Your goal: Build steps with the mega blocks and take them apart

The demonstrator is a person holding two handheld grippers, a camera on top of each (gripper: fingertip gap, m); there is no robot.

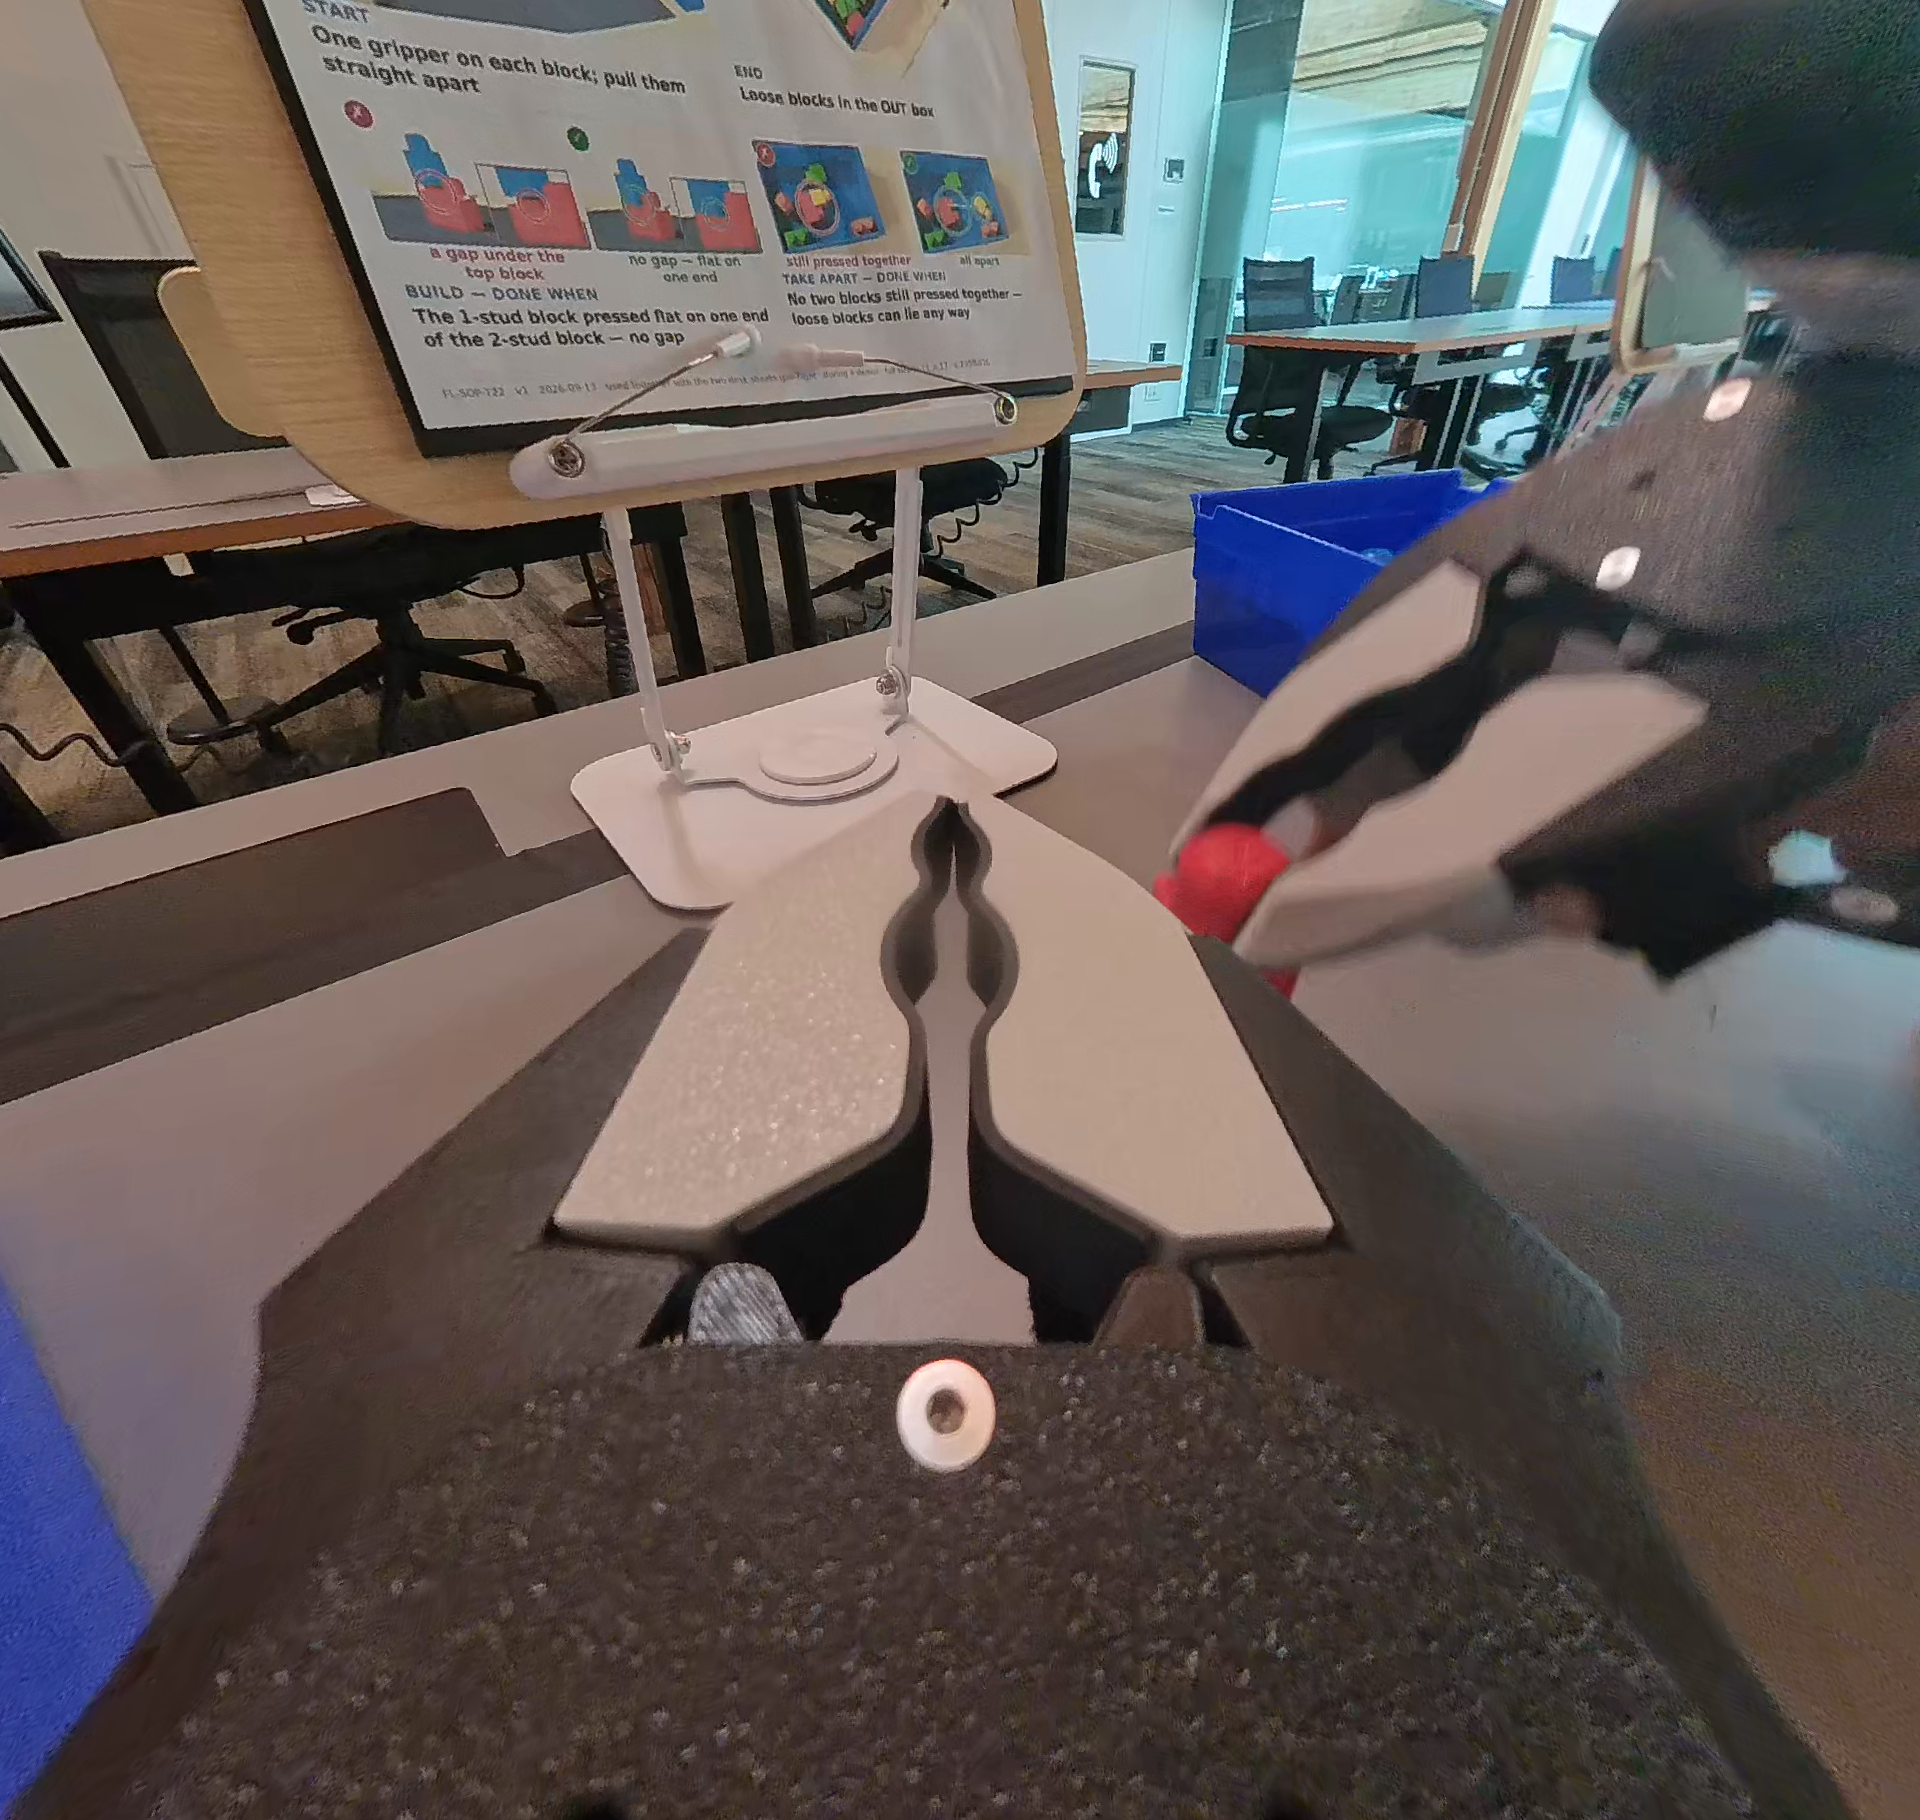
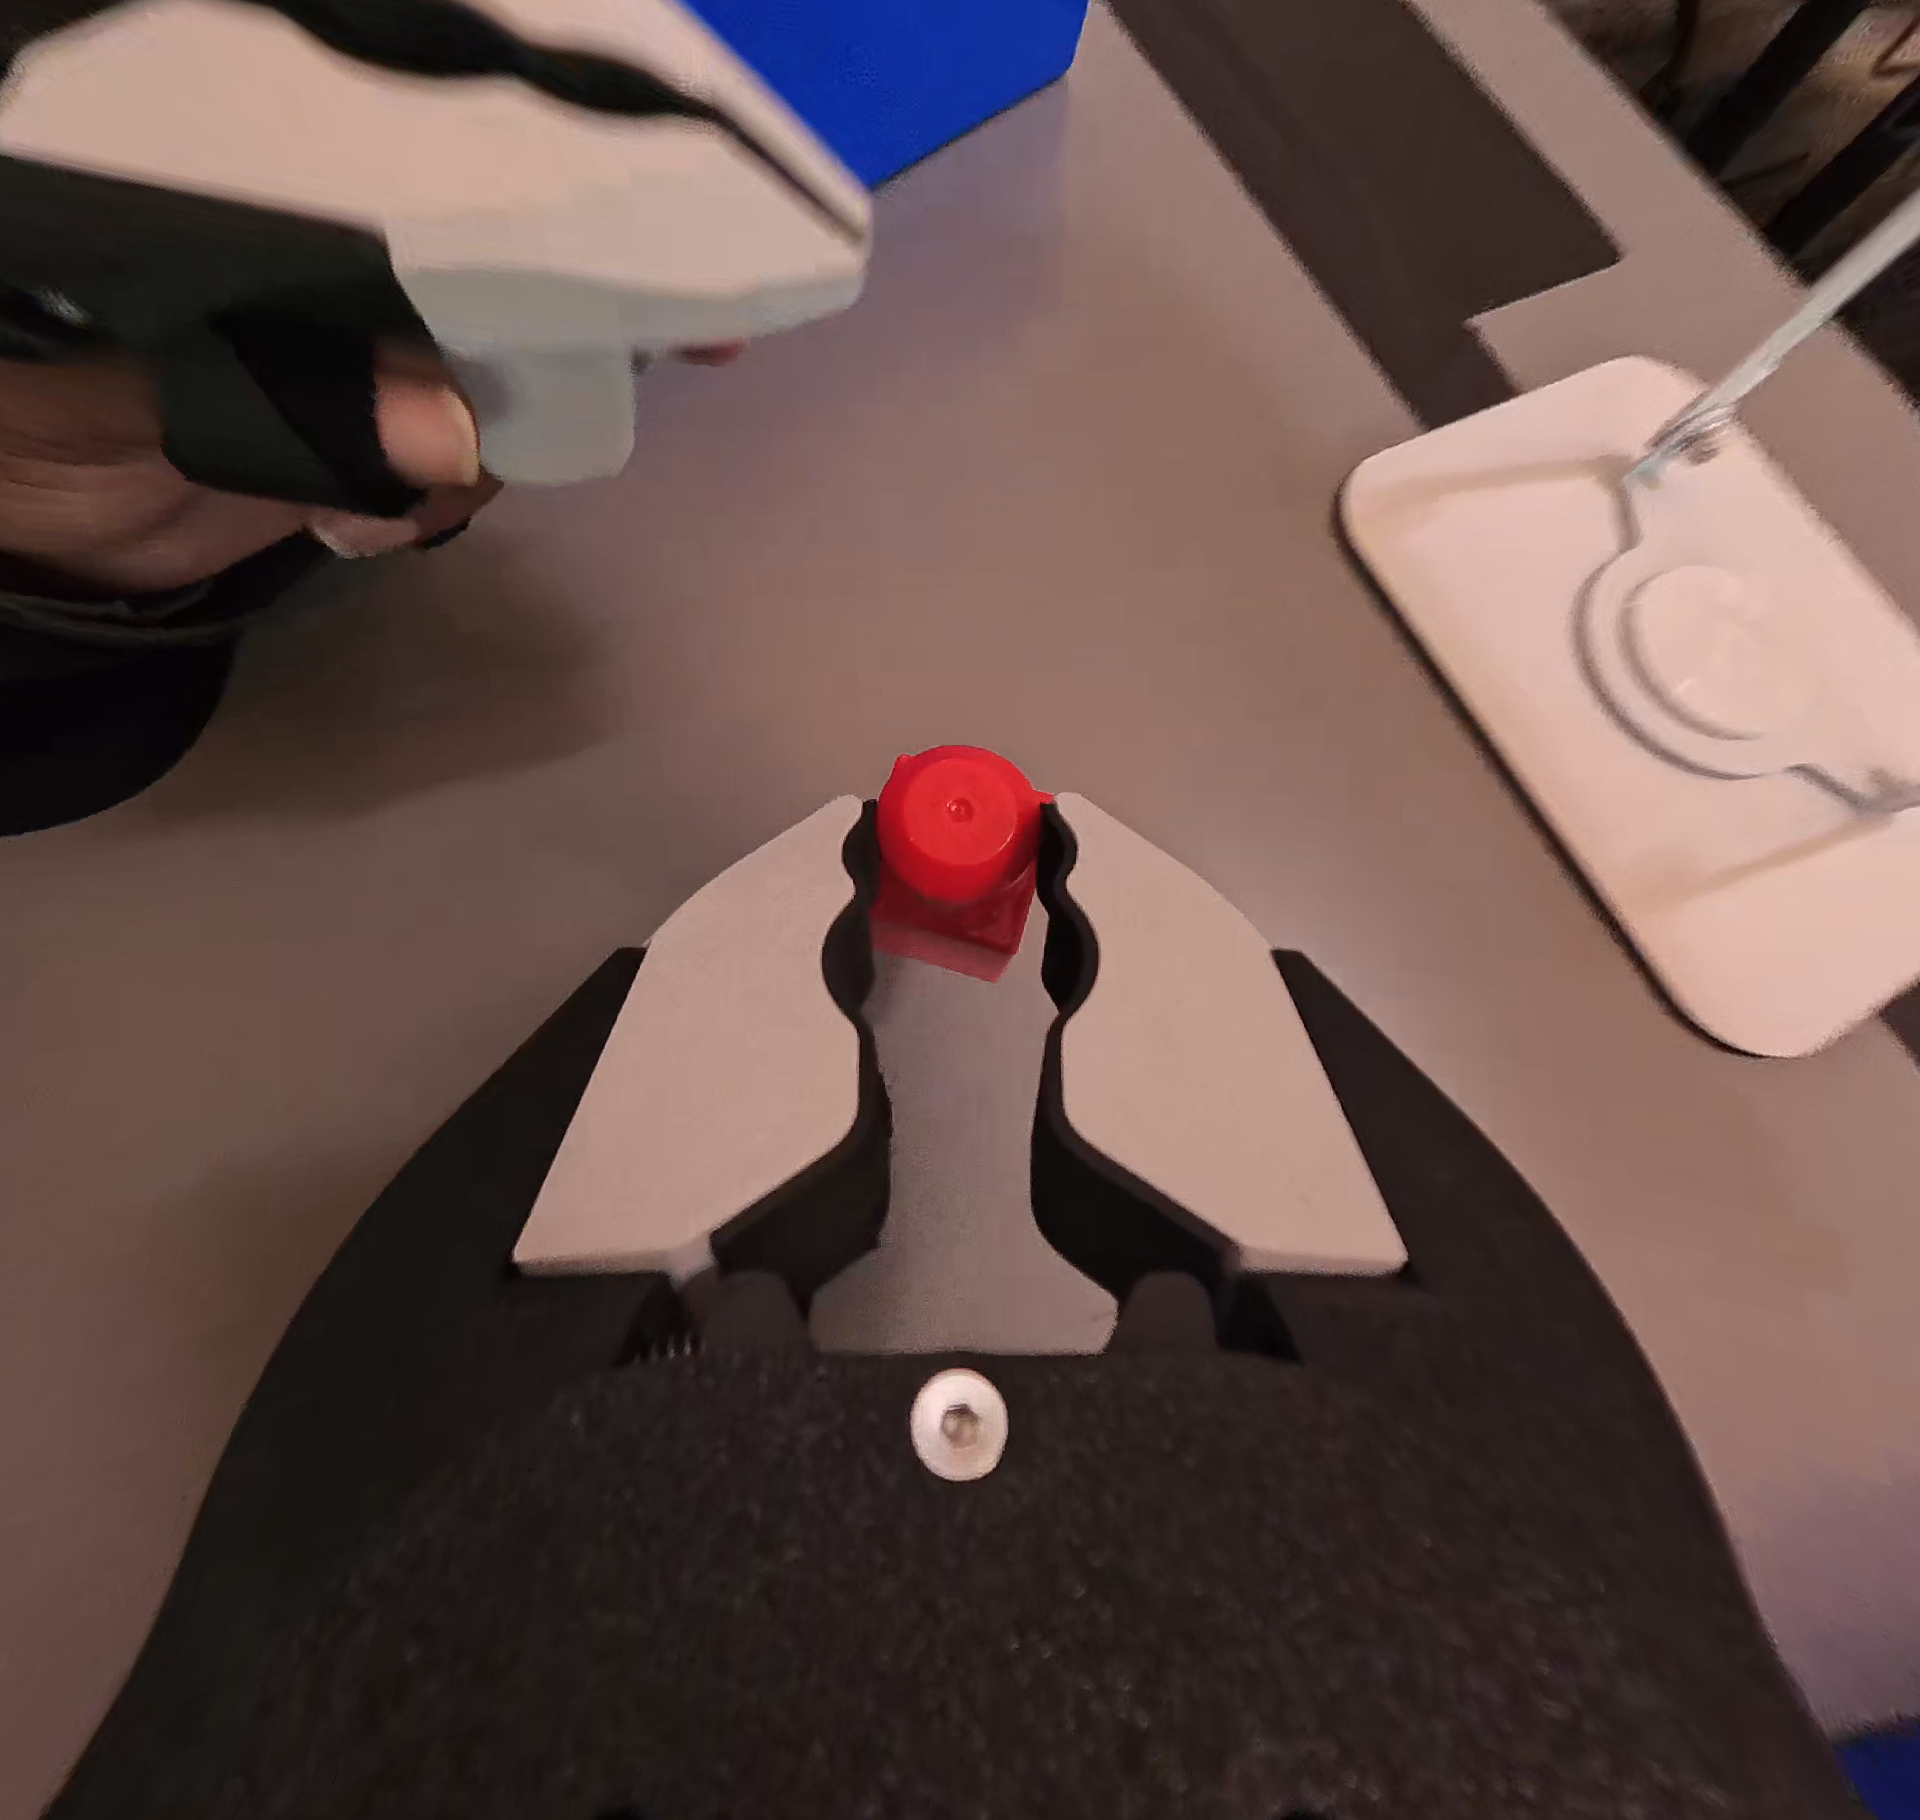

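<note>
The right gripper [image 2: 956, 814] is pinching a small red one-stud plastic block [image 2: 958, 861] between its fingertips just above the grey tabletop [image 2: 1039, 523]. The left gripper [image 1: 951, 814] is hovering nearby with its jaws pressed together, gripping nothing, in front of a white metal stand base [image 1: 977, 742].

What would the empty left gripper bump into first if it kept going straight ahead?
Probably the white stand base on the table: the left gripper, shut and empty, points right at it. The gap between them is hard to judge.
</note>
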